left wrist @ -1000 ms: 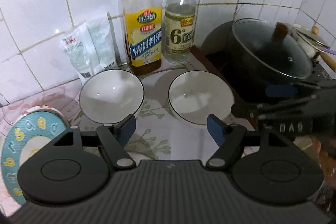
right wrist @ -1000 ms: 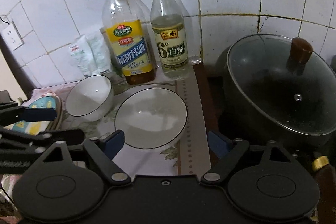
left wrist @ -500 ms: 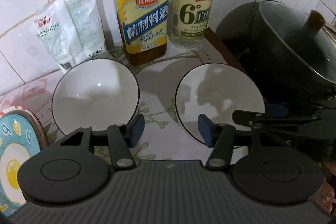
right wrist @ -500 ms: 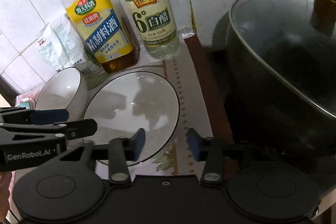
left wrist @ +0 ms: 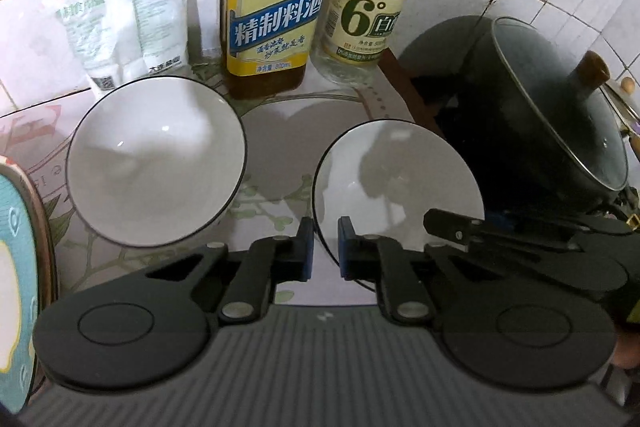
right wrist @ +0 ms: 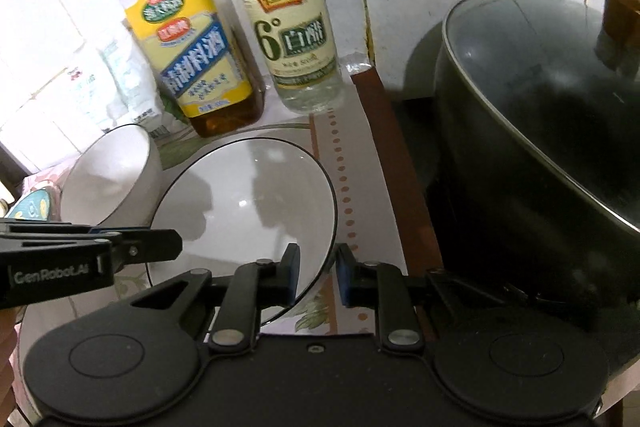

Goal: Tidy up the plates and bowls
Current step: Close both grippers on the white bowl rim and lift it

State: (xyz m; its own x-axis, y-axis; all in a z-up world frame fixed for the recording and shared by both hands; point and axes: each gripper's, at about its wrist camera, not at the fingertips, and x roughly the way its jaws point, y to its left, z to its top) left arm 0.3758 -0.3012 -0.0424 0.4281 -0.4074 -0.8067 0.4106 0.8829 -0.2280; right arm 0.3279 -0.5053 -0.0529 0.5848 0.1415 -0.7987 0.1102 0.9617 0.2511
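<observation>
Both tools are clamped on the same dish. The left gripper (left wrist: 325,253) is closed on the rim of the shallow bowl (left wrist: 400,179) at the bowl's 8 o'clock. The right gripper (right wrist: 316,273) is closed on that rim at its 5 o'clock in its own view. The bowl sits on the counter, at the left gripper's 1 o'clock.

Risks, left to right:
- The deep bowl (left wrist: 156,167), at 10 o'clock, is near. A leftward swing could knock it into the patterned plate (left wrist: 16,267).
- Two thin pinches on a glazed rim may slip, or the bowl may twist if the hands rise unevenly.
- The cooking wine bottle (left wrist: 276,19) and white vinegar bottle (left wrist: 368,7) at 12 o'clock could topple if the bowl is pushed forward.
- The lidded wok (left wrist: 540,131), at 2 o'clock, crowds the right side.

Count: one plate, two sachets (left wrist: 120,19), two bowls, two bottles, one wok.
</observation>
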